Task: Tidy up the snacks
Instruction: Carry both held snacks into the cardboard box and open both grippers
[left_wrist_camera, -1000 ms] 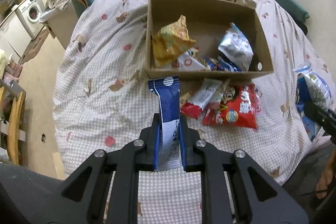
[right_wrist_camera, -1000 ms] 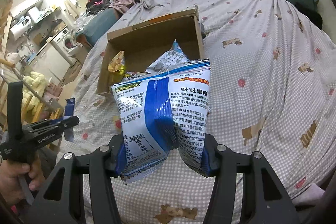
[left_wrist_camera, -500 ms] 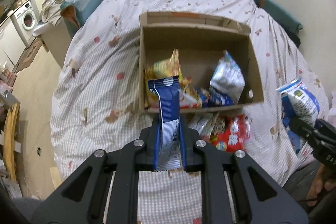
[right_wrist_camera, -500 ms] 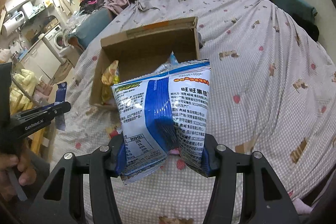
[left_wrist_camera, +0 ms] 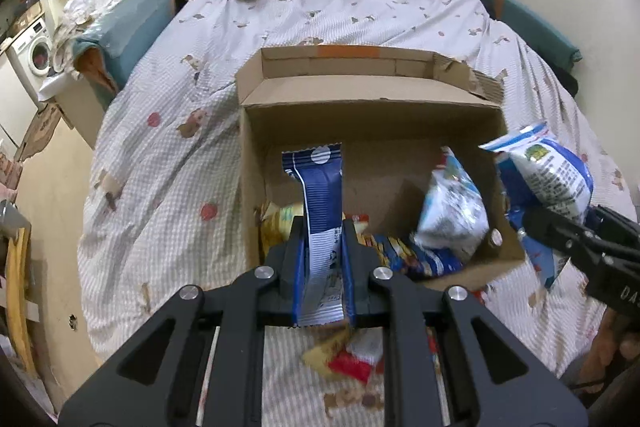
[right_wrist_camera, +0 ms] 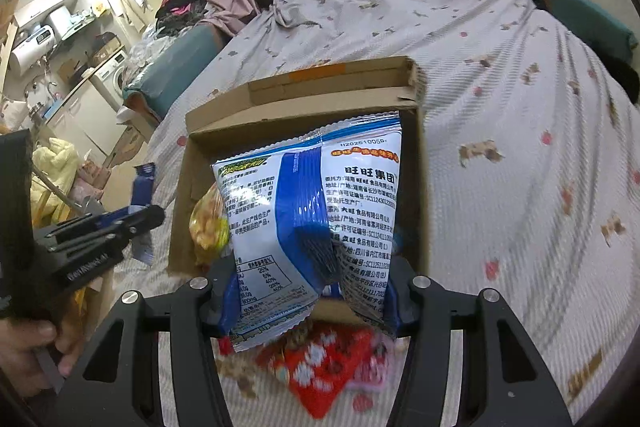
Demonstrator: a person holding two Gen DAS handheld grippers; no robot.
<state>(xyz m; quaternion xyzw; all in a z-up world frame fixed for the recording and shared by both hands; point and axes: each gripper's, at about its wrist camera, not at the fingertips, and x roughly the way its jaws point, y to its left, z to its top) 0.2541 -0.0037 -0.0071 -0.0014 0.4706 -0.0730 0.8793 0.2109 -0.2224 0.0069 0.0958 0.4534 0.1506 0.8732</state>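
Two grippers, each clamped on a snack, hang over an open cardboard box (left_wrist_camera: pixel 372 115) resting on a bed (left_wrist_camera: pixel 168 147). Left gripper (left_wrist_camera: pixel 322 267) pinches a narrow blue-and-white packet (left_wrist_camera: pixel 318 203) above the box's near-left corner; right gripper (right_wrist_camera: pixel 310 301) squeezes a puffy blue-and-white bag (right_wrist_camera: pixel 308 211) above its near-right corner. Red packets (right_wrist_camera: pixel 320 367) lie outside the near wall.

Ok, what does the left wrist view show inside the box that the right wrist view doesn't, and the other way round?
Left wrist only: the silvery blue bag and small packets on the box floor, and the box's right wall.

Right wrist only: the large blue-and-white bag shut in the right gripper hides most of the interior.

Both: the cardboard box, the yellow snack bag at its left, and the slim blue packet in the left gripper.
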